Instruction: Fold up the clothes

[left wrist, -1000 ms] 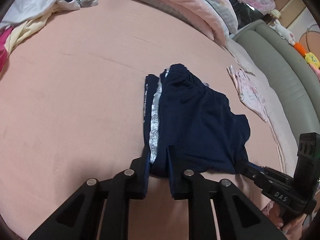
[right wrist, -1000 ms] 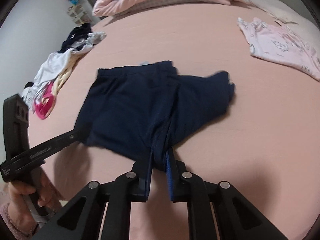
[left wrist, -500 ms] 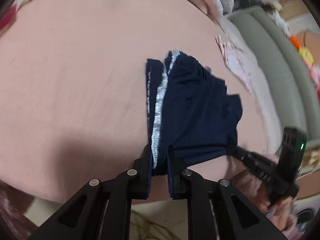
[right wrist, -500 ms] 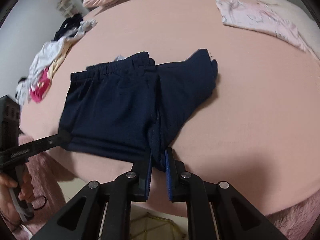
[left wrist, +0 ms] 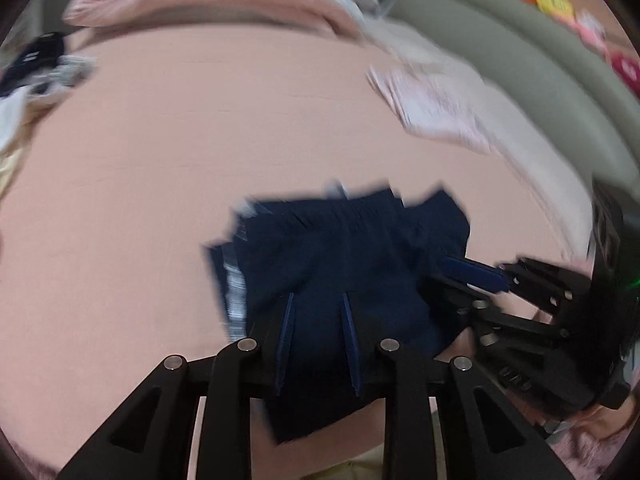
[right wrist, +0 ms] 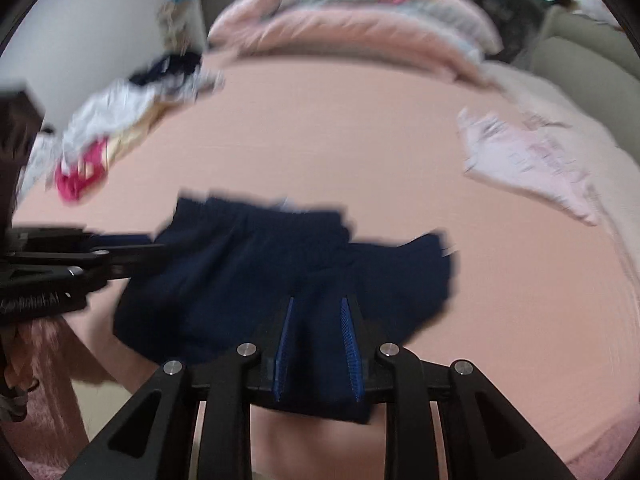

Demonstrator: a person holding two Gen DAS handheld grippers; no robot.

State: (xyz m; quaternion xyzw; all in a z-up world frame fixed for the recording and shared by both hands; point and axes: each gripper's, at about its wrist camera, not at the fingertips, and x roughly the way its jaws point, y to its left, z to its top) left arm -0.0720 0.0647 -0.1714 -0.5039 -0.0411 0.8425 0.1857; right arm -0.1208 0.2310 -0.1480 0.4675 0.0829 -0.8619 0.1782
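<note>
The navy shorts (left wrist: 340, 256) with a silver side stripe lie on the pink bed sheet (left wrist: 160, 140), their near edge hanging off the bed's front edge. My left gripper (left wrist: 318, 300) has its jaws parted, with the near hem of the shorts lying between the pads. My right gripper (right wrist: 318, 304) stands the same way over the shorts (right wrist: 256, 264), jaws parted and cloth draped between them. It also shows at the right of the left wrist view (left wrist: 472, 272). Both views are motion-blurred.
A pile of mixed clothes (right wrist: 120, 128) lies at the far left of the bed. A pale pink printed garment (right wrist: 528, 160) lies flat at the right. A rolled pink duvet (right wrist: 352, 28) runs along the back. A grey-green sofa (left wrist: 520, 52) stands beyond the bed.
Both grippers, shut on the shorts' hem earlier, now have their jaws parted. The shorts were dragged toward the bed's front edge, and both cameras have tilted up toward the far side.
</note>
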